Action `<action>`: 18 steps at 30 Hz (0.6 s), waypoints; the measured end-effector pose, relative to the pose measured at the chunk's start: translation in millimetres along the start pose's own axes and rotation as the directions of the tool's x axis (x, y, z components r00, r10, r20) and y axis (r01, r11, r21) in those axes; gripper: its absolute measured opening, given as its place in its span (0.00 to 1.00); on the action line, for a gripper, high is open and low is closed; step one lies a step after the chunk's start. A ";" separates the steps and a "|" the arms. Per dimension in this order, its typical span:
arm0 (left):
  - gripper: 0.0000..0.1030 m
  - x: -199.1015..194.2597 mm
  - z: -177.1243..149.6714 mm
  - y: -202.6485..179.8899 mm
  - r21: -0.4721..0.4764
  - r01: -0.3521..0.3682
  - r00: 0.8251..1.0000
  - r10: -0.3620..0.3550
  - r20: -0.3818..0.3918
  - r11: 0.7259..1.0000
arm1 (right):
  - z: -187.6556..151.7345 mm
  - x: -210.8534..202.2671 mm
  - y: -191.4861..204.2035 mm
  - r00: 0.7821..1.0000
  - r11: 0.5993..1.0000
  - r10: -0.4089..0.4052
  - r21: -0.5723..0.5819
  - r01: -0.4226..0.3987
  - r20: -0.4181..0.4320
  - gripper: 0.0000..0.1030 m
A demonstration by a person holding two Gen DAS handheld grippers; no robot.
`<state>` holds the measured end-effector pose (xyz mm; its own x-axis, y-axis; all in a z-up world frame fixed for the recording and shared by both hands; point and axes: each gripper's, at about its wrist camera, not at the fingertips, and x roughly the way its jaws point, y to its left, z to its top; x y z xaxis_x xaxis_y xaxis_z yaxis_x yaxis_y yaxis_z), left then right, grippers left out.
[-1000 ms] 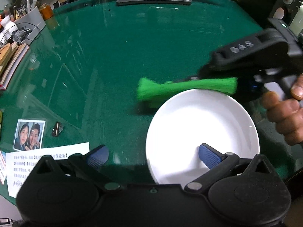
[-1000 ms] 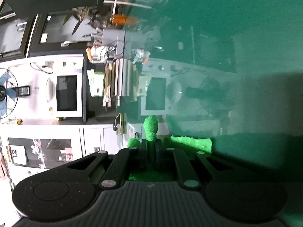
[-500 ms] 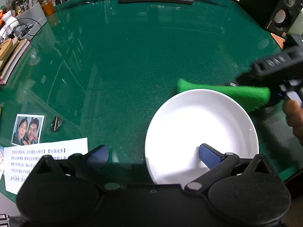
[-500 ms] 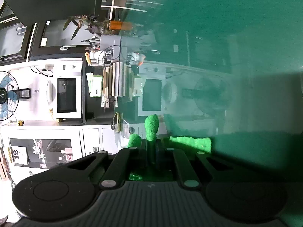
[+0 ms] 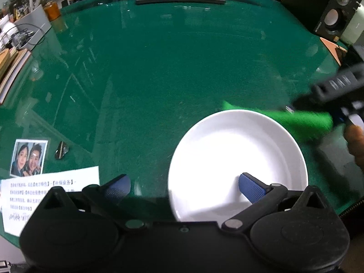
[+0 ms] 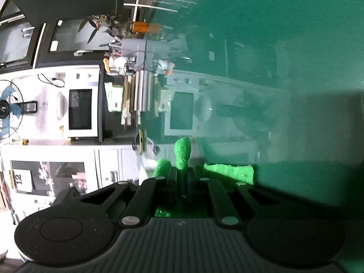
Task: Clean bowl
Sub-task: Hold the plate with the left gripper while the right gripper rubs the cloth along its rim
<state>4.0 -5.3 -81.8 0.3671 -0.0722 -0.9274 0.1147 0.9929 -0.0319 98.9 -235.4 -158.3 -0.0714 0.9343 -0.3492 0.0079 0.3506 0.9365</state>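
Since the earlier frames my right gripper (image 5: 295, 110) has carried the green cloth (image 5: 304, 120) from beyond the bowl's far rim out past its right side. Its jaws are clamped on the cloth (image 6: 182, 153). My left gripper (image 5: 184, 186) stands wide apart: one blue pad (image 5: 251, 187) inside the white bowl (image 5: 236, 150), the other (image 5: 118, 186) outside on the green table (image 5: 170, 68); neither pad visibly presses the rim. Ahead and left, the table lies open. The right gripper is blurred and cut off; my hand (image 5: 356, 145) shows partly.
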 end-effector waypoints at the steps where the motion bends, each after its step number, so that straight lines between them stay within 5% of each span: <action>1: 1.00 0.7 2.8 -2.8 0.018 0.012 1.000 -0.012 0.005 1.000 | -4.1 -3.6 -1.9 1.000 1.000 0.000 0.005 0.000 -0.001 0.09; 6: 0.99 -15.4 9.6 -23.7 0.138 -0.124 0.992 0.118 0.049 0.983 | -9.1 -12.1 -9.3 0.997 0.998 0.024 0.055 -0.028 0.068 0.09; 11: 0.97 -23.4 -0.4 -17.3 0.139 -0.168 0.985 0.162 0.052 0.976 | -1.7 -6.1 -5.1 0.994 0.998 0.036 0.053 -0.042 0.106 0.09; 15: 0.80 -18.8 -2.3 -33.8 0.145 -0.164 0.986 0.156 0.065 0.976 | 2.0 2.4 1.6 0.993 0.998 0.053 0.039 -0.057 0.103 0.09; 18: 0.78 -32.8 -13.2 -26.5 0.137 -0.201 0.976 0.187 0.112 0.970 | 4.1 6.3 6.4 0.994 0.998 0.056 0.028 -0.059 0.098 0.09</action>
<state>-23.3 -28.0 -55.5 0.4831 0.1045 -0.8693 0.1639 0.9645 0.2070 102.6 -227.0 -154.6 0.0272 0.9544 -0.2973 0.0400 0.2961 0.9543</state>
